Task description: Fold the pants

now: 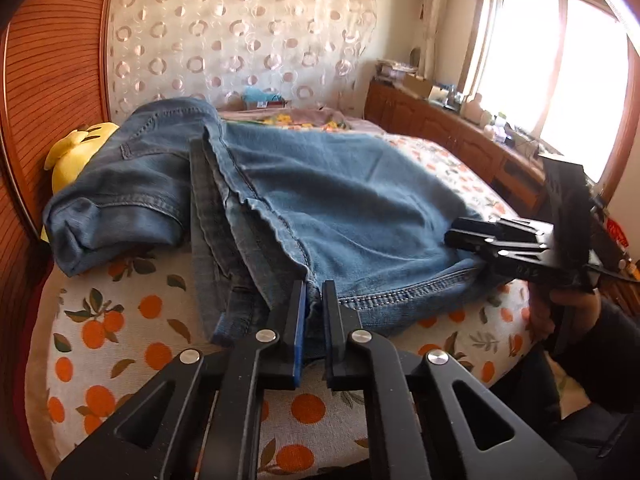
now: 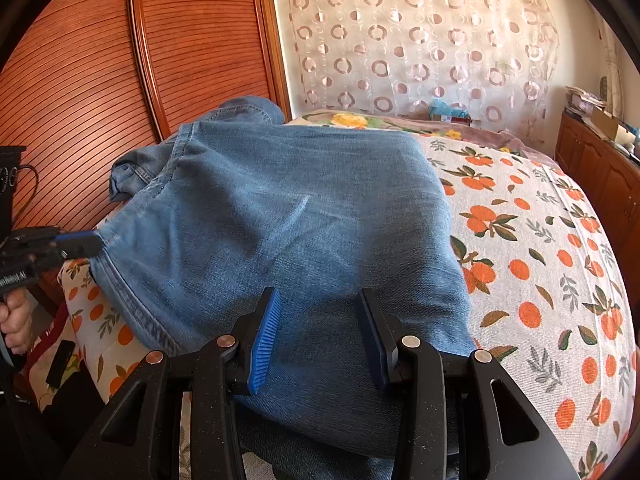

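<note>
Blue jeans (image 1: pixel 320 204) lie partly folded on the orange-print bedspread (image 1: pixel 120 328), with the waist part bunched toward the headboard. My left gripper (image 1: pixel 314 292) is shut on the hem corner of the top leg layer. It also shows in the right wrist view (image 2: pixel 86 242), pinching that corner. My right gripper (image 2: pixel 316 304) is open, its fingers straddling the jeans (image 2: pixel 288 216) at the near edge of the fold. In the left wrist view the right gripper (image 1: pixel 460 236) sits at the jeans' right edge.
A yellow plush toy (image 1: pixel 76 148) lies by the wooden headboard (image 2: pixel 100 60). A wooden cabinet (image 1: pixel 460 136) with clutter runs under the window on the right. A curtain (image 2: pixel 420 40) hangs behind the bed. Folded bedding (image 2: pixel 400 124) lies at the far end.
</note>
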Action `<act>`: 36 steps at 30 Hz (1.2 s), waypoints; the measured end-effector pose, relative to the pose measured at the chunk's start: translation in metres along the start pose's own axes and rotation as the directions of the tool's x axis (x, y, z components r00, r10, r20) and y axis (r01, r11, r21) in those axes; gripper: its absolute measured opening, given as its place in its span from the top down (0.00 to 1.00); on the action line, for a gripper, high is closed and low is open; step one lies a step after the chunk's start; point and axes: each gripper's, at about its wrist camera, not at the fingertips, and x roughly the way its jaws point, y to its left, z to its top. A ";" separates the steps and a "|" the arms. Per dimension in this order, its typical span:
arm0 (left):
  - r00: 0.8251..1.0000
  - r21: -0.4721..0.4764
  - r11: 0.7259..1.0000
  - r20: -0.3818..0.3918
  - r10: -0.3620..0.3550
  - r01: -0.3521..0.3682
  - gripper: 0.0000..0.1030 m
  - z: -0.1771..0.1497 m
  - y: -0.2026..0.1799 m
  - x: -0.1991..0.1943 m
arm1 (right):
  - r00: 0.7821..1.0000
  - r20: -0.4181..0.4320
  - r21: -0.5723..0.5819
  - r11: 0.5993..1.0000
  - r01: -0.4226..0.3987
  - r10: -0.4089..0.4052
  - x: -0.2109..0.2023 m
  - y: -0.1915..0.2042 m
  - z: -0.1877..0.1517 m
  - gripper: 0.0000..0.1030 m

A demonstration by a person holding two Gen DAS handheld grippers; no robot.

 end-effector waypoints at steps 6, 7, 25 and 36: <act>0.999 0.020 0.999 -0.024 0.025 -0.025 0.92 -0.005 0.001 0.001 | 1.000 -0.008 -0.018 0.999 0.027 -0.027 -0.019 0.006 -0.002 0.58; 0.999 0.018 0.999 -0.033 0.028 -0.027 0.92 -0.008 0.001 0.003 | 0.999 -0.004 -0.015 0.999 0.043 -0.043 -0.025 0.005 -0.002 0.56; 0.999 -0.009 0.999 -0.020 0.042 -0.042 0.60 0.006 0.003 0.001 | 0.985 -0.106 0.076 0.987 0.144 -0.136 -0.063 -0.016 -0.037 0.55; 1.000 0.091 0.996 0.014 0.025 -0.026 0.52 0.046 -0.025 0.017 | 0.984 -0.053 0.113 0.978 0.176 -0.171 -0.077 -0.042 -0.024 0.54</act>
